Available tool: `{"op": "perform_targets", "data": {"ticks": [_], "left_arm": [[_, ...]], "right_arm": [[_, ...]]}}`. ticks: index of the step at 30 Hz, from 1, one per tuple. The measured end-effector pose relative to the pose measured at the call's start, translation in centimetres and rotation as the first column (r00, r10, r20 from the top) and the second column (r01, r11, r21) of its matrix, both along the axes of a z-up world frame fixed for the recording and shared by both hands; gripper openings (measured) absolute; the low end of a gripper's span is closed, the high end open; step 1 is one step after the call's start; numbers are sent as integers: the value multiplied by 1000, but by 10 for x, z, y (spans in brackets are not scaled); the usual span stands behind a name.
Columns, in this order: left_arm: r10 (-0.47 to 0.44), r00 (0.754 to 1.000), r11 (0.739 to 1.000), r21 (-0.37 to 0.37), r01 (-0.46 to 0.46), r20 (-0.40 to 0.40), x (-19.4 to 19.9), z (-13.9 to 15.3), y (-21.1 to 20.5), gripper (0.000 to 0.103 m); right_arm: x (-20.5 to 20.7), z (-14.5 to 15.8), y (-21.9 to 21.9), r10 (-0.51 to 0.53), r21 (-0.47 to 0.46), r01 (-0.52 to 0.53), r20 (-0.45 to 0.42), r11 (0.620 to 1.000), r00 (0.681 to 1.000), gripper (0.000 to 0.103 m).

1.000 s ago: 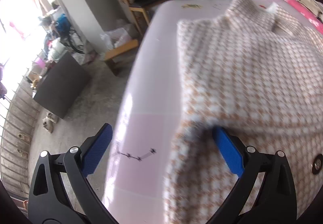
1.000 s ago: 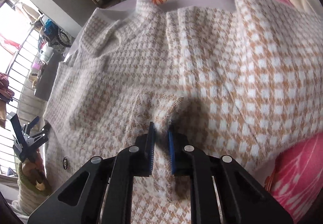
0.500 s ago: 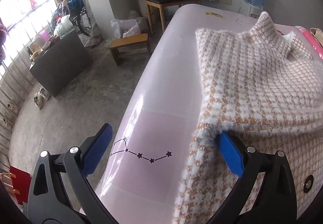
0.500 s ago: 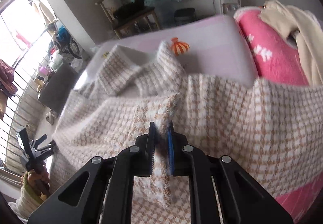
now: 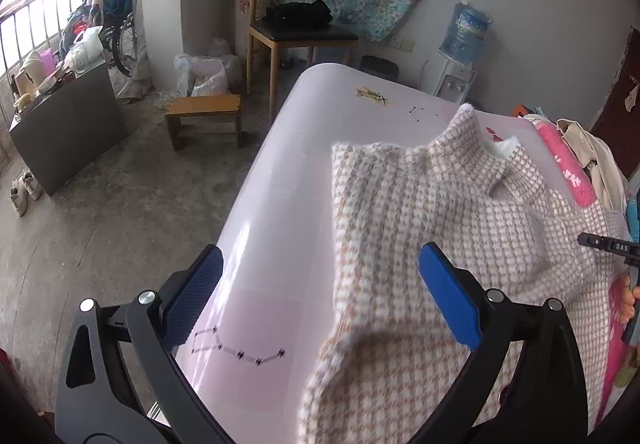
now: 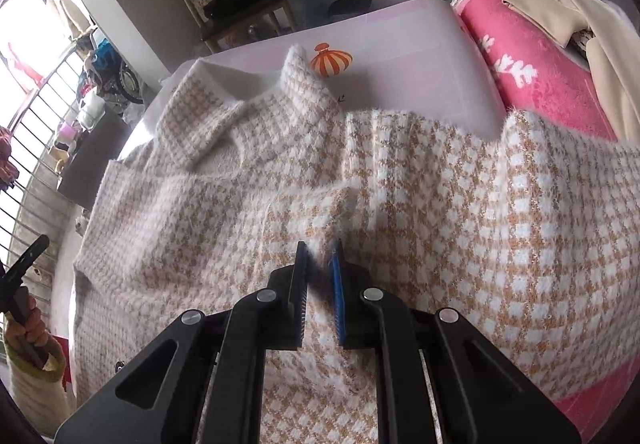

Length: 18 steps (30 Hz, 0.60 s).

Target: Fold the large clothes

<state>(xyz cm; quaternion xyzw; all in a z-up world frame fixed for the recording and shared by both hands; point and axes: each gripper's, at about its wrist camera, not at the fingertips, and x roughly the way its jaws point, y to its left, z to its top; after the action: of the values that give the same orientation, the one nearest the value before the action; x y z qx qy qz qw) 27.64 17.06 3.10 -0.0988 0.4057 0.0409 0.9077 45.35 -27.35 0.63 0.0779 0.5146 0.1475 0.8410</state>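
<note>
Right now my right gripper (image 6: 319, 276) has its jaws pinched nearly together on a fold of the checked coat (image 6: 440, 228), a ridge of fuzzy weave caught between the pads, while my left gripper (image 5: 320, 300) stands wide open with nothing in it, one blue pad over the coat's left edge and the other over bare pink table (image 5: 280, 184). I judge the coat thick, soft and limp: it will sag and drape from any single pinch, its fluffy nap should grip the pads well, and it looks bulky enough to drag on the tabletop, not fragile at all. Best holds, I think, are the firmer hems and seams, so the left claw would do well to take the near-left edge just beneath it. Outward from my claws, the coat lies spread over most of the table, its collar (image 6: 248, 112) at the far end, turned up and open beside the balloon print (image 6: 331, 60), its body running toward me; so its long axis runs far to near. A pink blanket (image 6: 532, 56) lies along the right side.
</note>
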Motion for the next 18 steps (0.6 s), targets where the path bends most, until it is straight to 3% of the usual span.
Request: {"op": "perform_targets", "data": {"ticks": [3,7,10,15,18], "left_arm": [[-14,999,999,39,15,-34,40,-10,-13,95],[13,995,984,176,4,-98,80,-31,-28,95],[73,985,965,261,-29,-157,93,-48,-24,86],[111,979,974,213,-72,-174,93,-56,-8,86],[105,982,977,201,-72,-158,90,-52,-5,86]], "right_arm": [[4,2,1,-1,14,1,11,1000,1000,11],[7,7,4,4,29,-5,30,1000,1000,11],[6,-1,1,-11,14,11,3,1000,1000,11],[2,-22,-5,-22,-50,20,-37,999,999,14],[0,-19,-6,-20,-67,19,-21,998,1000,18]]}}
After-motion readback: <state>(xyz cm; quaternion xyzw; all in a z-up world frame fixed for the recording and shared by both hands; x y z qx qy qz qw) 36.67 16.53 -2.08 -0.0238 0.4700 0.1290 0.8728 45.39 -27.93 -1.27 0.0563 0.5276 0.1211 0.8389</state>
